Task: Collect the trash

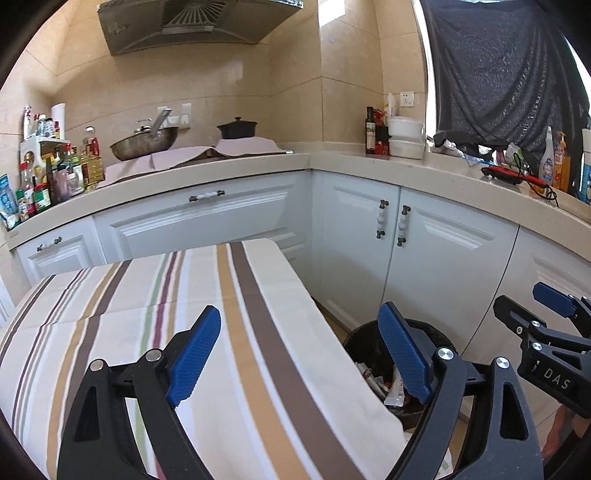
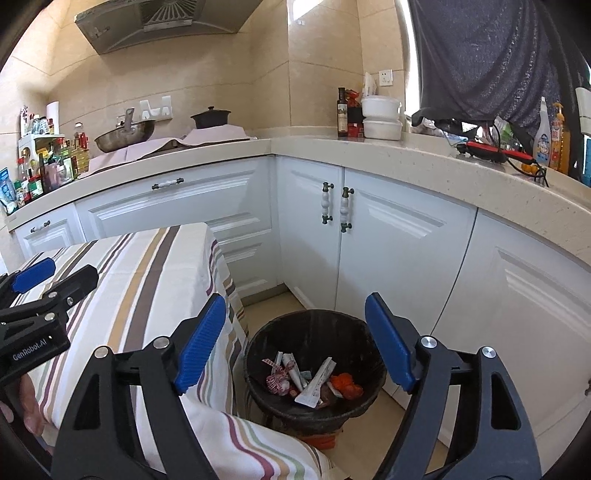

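A black trash bin stands on the floor beside the table, with several wrappers and scraps of trash inside. It also shows in the left wrist view, partly hidden by the table edge. My right gripper is open and empty, held above the bin. My left gripper is open and empty, above the striped tablecloth near its right edge. The right gripper also shows at the right of the left wrist view; the left gripper shows at the left of the right wrist view.
White cabinets wrap around the corner behind the bin. The beige counter carries a wok, a dark pot, bottles, white containers and a red tool. A range hood hangs above.
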The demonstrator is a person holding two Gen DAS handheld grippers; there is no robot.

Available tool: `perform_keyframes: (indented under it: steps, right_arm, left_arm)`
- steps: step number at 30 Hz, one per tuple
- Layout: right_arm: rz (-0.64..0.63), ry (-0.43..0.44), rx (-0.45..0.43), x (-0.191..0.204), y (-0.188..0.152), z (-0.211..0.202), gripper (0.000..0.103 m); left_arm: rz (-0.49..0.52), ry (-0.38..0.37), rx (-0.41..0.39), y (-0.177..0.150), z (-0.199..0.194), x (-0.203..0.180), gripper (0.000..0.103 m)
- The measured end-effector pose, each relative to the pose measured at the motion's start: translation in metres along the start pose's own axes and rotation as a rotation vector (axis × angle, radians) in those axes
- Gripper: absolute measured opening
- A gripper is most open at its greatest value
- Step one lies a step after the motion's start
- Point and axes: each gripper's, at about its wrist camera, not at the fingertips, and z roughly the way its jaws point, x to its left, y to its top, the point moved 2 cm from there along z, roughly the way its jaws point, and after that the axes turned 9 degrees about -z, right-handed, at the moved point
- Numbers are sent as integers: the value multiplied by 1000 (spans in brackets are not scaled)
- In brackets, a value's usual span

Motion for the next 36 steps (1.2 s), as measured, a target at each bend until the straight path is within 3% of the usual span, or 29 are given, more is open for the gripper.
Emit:
perform_keyframes:
  steps: [14,36]
  right_arm:
    - [-17,-9,-34,15,0,-36,81]
    - [-13,-12,-33,17,-3,-39,82]
  left_arm:
    - [-31,10,-6,-4,-23,25,85]
    - [-42,6,-10,-4,-30,32,85]
